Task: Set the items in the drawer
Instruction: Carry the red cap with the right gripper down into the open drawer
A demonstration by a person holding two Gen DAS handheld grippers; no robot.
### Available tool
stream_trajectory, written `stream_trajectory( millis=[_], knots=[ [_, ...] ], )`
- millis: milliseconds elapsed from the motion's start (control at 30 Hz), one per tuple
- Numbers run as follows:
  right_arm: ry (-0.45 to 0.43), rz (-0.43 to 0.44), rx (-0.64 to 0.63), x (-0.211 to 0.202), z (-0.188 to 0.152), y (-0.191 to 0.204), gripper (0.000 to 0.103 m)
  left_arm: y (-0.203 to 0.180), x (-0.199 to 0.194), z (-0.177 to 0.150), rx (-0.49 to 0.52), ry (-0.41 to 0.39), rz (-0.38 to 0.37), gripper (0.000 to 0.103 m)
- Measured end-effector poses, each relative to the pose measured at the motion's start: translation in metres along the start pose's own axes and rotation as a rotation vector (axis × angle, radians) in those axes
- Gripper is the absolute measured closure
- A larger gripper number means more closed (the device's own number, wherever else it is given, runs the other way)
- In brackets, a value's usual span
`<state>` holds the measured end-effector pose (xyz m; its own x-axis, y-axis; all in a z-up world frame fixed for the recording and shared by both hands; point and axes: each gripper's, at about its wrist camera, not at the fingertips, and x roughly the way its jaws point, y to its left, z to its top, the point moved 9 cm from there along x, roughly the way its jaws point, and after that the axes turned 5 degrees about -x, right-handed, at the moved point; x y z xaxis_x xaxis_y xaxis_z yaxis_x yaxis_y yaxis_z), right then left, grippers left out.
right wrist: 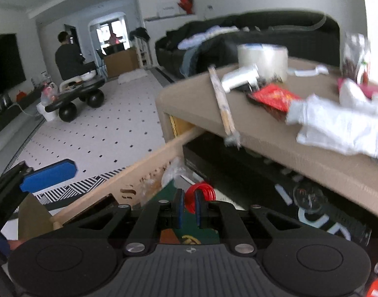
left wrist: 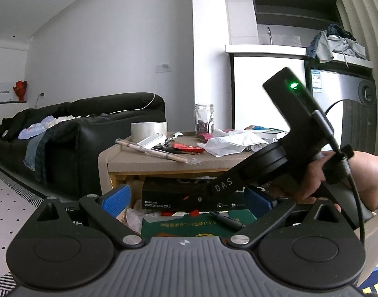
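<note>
In the right wrist view my right gripper [right wrist: 189,210] is shut on a small red coiled ring [right wrist: 201,193], held over the open drawer [right wrist: 149,165] under the beige tabletop [right wrist: 263,143]. My left gripper [left wrist: 187,199] stands open, its blue pads [left wrist: 116,198] spread wide in front of the same drawer. The right tool's black body [left wrist: 295,128], held by a hand [left wrist: 369,180], crosses between those pads. Inside the drawer lie a black watch box [left wrist: 164,198], a green booklet [left wrist: 189,225] and a black pen [left wrist: 226,219].
On the tabletop sit a tape roll [left wrist: 148,129], wrapped chopsticks [left wrist: 151,151], a red packet [left wrist: 189,148], a white bag [left wrist: 231,143] and a glass jar [left wrist: 204,120]. A black sofa [left wrist: 72,136] stands left, a washing machine [left wrist: 349,113] right. A person [right wrist: 67,57] sits far across the room.
</note>
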<state>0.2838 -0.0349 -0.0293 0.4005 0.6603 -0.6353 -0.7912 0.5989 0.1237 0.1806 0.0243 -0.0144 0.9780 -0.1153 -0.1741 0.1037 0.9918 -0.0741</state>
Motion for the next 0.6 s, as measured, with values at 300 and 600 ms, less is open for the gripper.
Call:
stream_trajectory(
  millis=[300, 600],
  knots=[
    [0.043, 0.036, 0.034, 0.0046, -0.0071, -0.0034, 0.093, -0.0013, 0.0008, -0.0011, 0.011, 0.013, -0.020, 0.002],
    [0.043, 0.034, 0.029, 0.0053, -0.0063, -0.0036, 0.093, -0.0003, 0.0006, -0.0009, 0.002, 0.009, -0.017, 0.002]
  ],
)
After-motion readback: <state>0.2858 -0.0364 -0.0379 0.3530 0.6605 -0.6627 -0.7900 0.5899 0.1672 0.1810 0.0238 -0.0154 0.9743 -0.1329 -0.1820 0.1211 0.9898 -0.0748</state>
